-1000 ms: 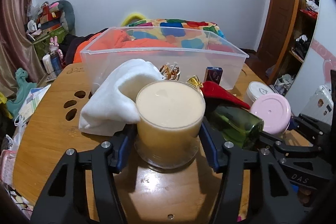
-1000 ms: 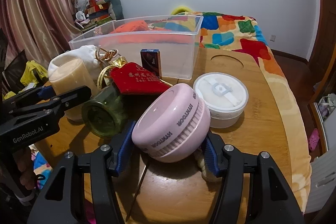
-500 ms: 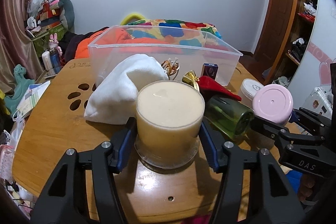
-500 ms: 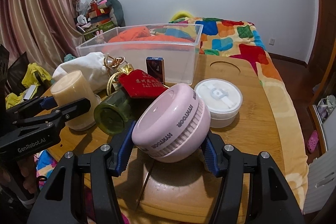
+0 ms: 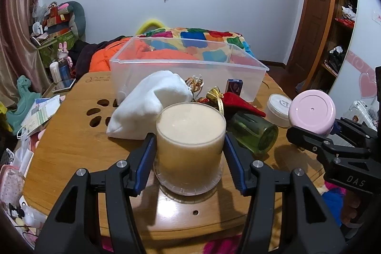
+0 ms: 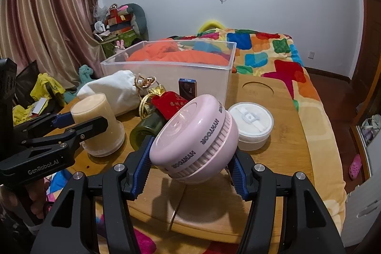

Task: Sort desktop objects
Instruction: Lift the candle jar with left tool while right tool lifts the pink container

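Left gripper point(image 5: 190, 146): its blue pads are clamped on both sides of the cream candle jar; the black fingers fill the bottom of the left wrist view.
Cream candle jar point(image 5: 190, 142): upright between those pads, clear lid-like base at the bottom, over the near part of the wooden table point(image 5: 71, 142). In the right wrist view it sits at 9 o'clock from the pink round device.
White cloth pouch point(image 5: 147, 104): lying on the table at 11 o'clock from the jar, just behind it, in front of the bin.
Clear plastic bin point(image 5: 185, 63): at 12 o'clock from the jar, at the far side of the table; nothing is clearly visible inside it, and bedding shows through its walls.
Gold ribbon point(image 5: 215, 94) and red pouch point(image 5: 240, 106): between the white pouch and the green bottle, at 1 o'clock from the jar; the red pouch lies over the bottle.
Small dark box point(image 5: 234, 87): upright against the bin's front wall.
Green bottle point(image 5: 254, 132): on its side, base toward the camera, just right of the jar at 3 o'clock.
White round container point(image 6: 252, 125): on the table at 2 o'clock from the pink device, near it but apart.
Pink round device point(image 6: 195, 137): tilted, lettered band showing, clear of the tabletop.
Right gripper point(image 6: 190, 166): blue pads pressed on the pink device from both sides, gripping it.
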`<state>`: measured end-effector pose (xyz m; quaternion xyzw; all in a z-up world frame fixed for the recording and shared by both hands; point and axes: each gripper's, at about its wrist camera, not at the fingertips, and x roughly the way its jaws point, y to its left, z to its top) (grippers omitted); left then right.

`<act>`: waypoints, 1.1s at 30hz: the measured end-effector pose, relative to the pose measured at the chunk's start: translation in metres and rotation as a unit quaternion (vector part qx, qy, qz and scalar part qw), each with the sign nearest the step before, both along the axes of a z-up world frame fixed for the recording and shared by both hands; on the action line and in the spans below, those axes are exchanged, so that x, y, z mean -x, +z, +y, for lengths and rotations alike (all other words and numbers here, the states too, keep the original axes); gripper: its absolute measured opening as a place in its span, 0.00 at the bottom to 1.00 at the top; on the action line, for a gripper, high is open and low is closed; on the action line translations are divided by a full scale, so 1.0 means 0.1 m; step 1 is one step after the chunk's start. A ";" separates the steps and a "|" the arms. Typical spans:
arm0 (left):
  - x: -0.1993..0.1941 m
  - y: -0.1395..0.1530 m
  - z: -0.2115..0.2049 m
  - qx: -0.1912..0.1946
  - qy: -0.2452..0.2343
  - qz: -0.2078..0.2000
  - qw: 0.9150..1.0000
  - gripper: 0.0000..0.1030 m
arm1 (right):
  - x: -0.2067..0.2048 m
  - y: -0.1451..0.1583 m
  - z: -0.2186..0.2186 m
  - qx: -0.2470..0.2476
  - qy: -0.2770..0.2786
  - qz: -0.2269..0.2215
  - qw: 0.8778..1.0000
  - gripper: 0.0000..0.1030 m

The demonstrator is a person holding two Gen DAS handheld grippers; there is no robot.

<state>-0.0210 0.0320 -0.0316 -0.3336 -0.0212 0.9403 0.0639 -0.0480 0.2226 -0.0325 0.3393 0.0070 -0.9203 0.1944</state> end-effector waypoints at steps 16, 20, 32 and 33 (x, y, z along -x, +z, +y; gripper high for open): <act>-0.12 0.19 0.02 0.029 -0.011 0.037 0.999 0.43 | -0.07 0.12 -0.08 0.002 0.010 0.008 1.000 0.53; -0.14 0.16 0.03 0.016 -0.013 0.030 0.999 0.70 | -0.06 0.11 -0.05 0.005 0.006 0.003 1.000 0.53; 0.13 -0.12 0.12 0.018 -0.023 -0.027 0.999 0.70 | -0.02 0.03 -0.04 0.005 0.008 -0.004 1.000 0.53; 0.16 -0.13 0.12 0.018 -0.024 -0.031 0.999 0.70 | -0.01 0.02 -0.03 0.005 0.009 -0.006 1.000 0.53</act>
